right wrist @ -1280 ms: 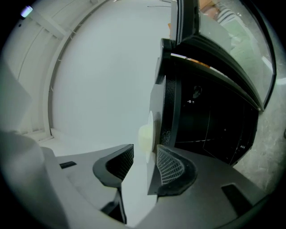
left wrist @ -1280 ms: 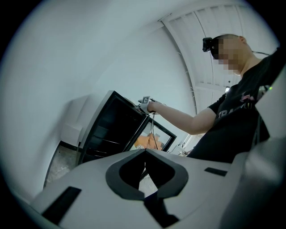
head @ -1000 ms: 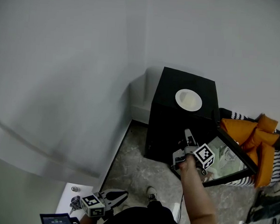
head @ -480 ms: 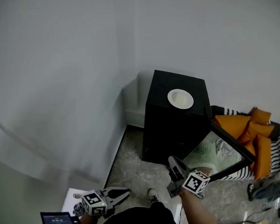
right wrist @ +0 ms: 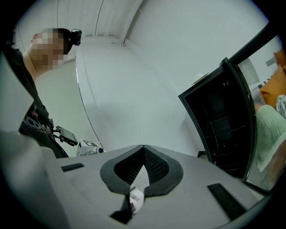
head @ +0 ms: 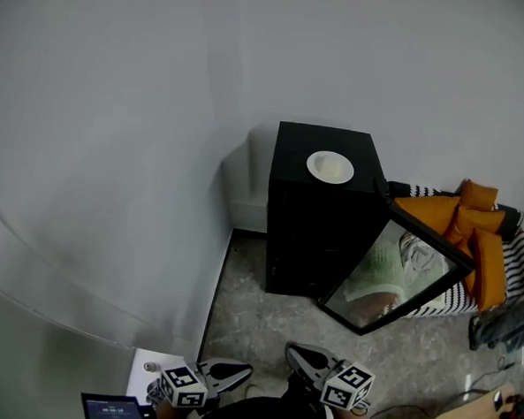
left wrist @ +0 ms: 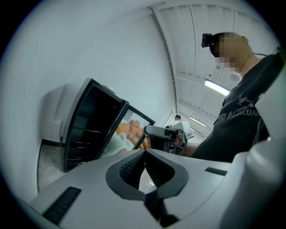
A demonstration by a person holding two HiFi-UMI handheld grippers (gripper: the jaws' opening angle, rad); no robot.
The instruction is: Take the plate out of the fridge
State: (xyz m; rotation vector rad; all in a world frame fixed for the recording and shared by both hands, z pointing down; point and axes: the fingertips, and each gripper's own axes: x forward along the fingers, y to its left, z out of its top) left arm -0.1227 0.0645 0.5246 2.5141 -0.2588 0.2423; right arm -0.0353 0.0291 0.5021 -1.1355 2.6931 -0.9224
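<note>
Hovering low, left tongs (left wrist: 144, 151) pinched together, empty, right tongs (right wrist: 144, 146) likewise closed, plate (head: 330, 167) atop fridge (head: 314, 225).

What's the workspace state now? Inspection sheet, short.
surface: marbled floor
job's things: plate on top of the black fridge; fridge door open
clutter: orange cushions and striped fabric beyond the door
grippers: left tool and right tool both shut, empty, low near the person
cables: nothing seen
surroundings: plain grey walls
</note>
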